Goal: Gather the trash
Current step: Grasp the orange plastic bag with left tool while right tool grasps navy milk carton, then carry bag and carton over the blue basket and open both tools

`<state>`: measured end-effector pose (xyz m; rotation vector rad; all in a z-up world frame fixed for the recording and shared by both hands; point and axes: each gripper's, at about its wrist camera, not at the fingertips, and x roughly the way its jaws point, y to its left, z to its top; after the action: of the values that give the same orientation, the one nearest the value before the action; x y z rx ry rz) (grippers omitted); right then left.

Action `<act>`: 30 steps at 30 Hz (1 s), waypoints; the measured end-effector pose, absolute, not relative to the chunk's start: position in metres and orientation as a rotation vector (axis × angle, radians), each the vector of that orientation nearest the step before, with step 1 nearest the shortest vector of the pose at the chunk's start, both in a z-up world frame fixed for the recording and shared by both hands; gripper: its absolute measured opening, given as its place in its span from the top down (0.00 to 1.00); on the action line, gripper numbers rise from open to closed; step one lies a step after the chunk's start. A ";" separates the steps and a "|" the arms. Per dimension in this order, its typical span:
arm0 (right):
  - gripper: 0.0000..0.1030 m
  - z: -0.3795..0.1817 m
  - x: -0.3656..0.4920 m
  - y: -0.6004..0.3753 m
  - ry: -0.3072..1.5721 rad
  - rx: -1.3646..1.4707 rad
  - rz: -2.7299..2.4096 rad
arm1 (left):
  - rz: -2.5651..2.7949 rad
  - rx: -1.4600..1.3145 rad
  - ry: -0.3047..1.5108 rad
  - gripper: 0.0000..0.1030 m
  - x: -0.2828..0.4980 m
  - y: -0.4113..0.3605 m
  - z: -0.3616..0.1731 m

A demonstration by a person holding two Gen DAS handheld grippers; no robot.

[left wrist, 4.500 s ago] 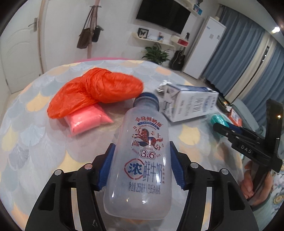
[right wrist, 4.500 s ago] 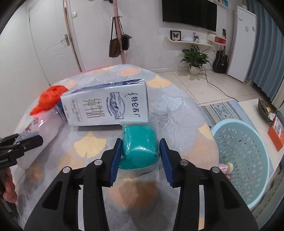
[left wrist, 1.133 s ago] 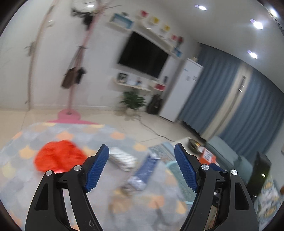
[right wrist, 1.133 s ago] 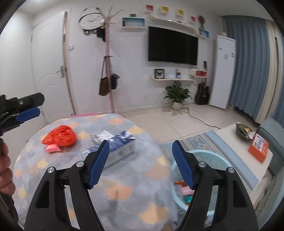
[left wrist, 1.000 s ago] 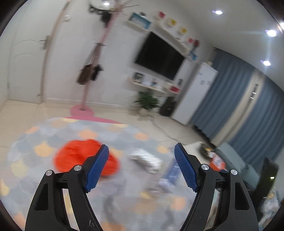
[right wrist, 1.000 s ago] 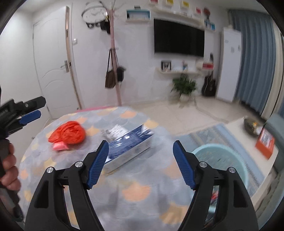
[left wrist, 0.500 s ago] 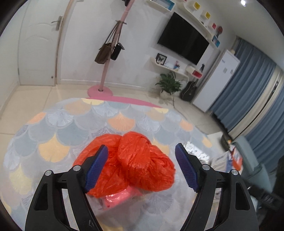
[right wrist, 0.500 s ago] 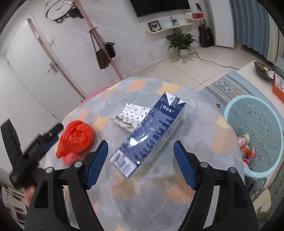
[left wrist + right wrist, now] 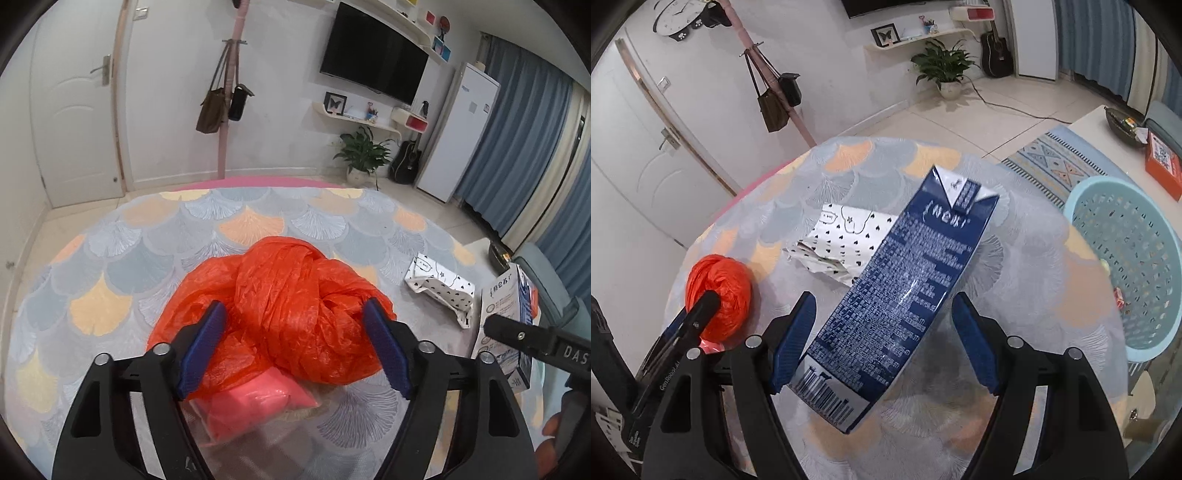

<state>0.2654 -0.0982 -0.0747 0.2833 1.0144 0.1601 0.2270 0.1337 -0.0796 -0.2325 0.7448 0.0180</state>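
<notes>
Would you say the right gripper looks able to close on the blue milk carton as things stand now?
Probably yes. The right gripper is open with the blue carton lying flat between its pads, nothing on top. The carton lies skewed across the gap, so the grip may land cornerwise.

Your left gripper's fingers cover the near flanks of the orange bag. The bag hides most of the pink packet beneath it. Beside the bag, the milk carton is partly behind your right gripper. The carton's small print is unreadable. The basket is cut by the frame edge, its contents too small to identify.
</notes>
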 end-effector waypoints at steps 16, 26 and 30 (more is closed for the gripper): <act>0.65 -0.061 0.228 -0.113 0.971 0.260 0.216 | -0.046 -0.247 0.693 0.74 0.208 0.134 -0.061; 0.65 -0.011 0.192 -0.144 0.811 0.232 0.187 | -0.117 -0.287 0.576 0.74 0.167 0.120 -0.007; 0.65 0.006 0.181 -0.163 0.752 0.231 0.159 | -0.146 -0.267 0.525 0.74 0.153 0.103 0.020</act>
<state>0.1809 -0.1633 0.0064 0.2314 0.7519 0.1586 0.1526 0.1034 0.0196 -0.2666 0.5252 -0.1457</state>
